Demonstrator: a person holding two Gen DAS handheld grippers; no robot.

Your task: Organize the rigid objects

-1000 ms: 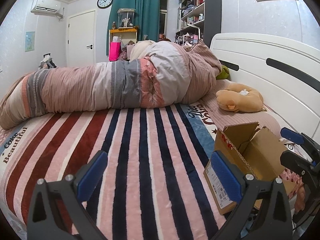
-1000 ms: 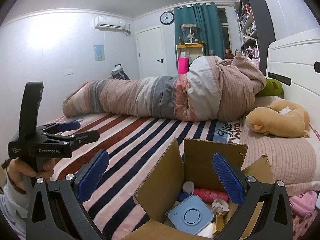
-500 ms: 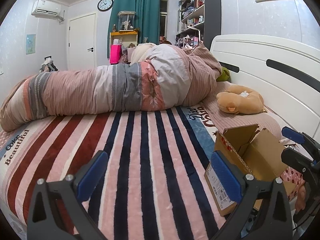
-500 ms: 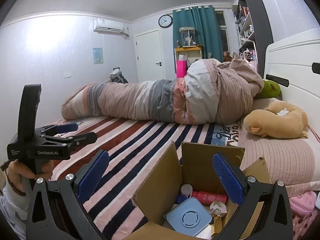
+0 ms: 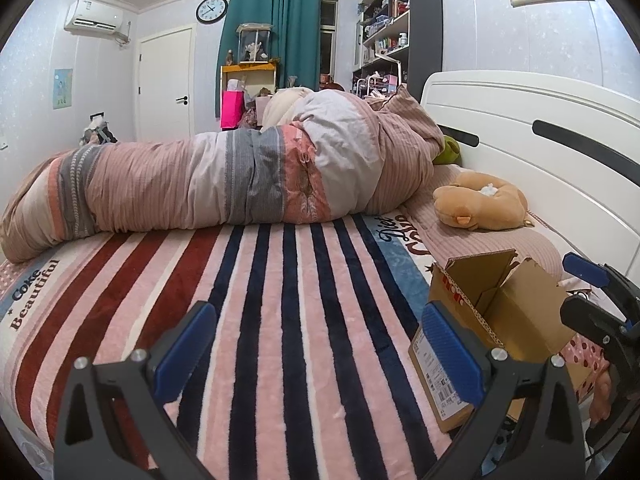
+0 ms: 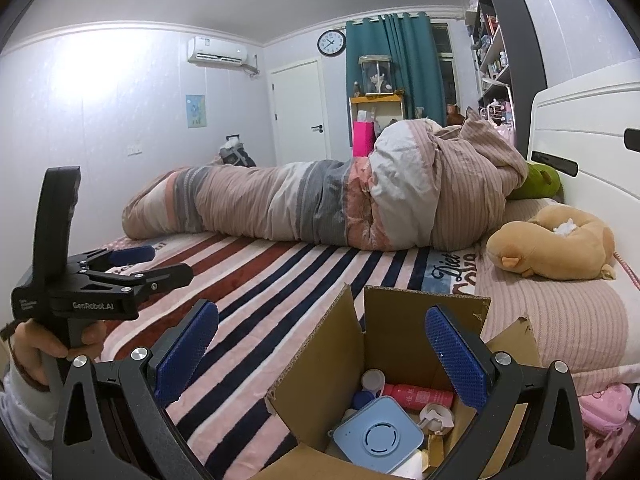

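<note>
An open cardboard box (image 6: 404, 340) stands on the striped bed, also seen in the left wrist view (image 5: 516, 312) at the right. Inside lie a pale blue square device (image 6: 378, 436), a pink bottle (image 6: 416, 393), a white cap (image 6: 373, 379) and a tape roll (image 6: 436, 417). My right gripper (image 6: 322, 354) is open and empty, hovering just above the box's near side. My left gripper (image 5: 316, 346) is open and empty over the striped blanket, left of the box; it also shows in the right wrist view (image 6: 156, 266).
A rolled quilt (image 5: 224, 184) lies across the far side of the bed. A tan plush toy (image 5: 480, 206) rests on the pillow by the white headboard (image 5: 520, 128). A pink pouch (image 6: 604, 406) sits right of the box. Shelves stand behind.
Both views have dropped and pulled back slightly; the box sits a little further from my left gripper. Both grippers stay open and empty.
</note>
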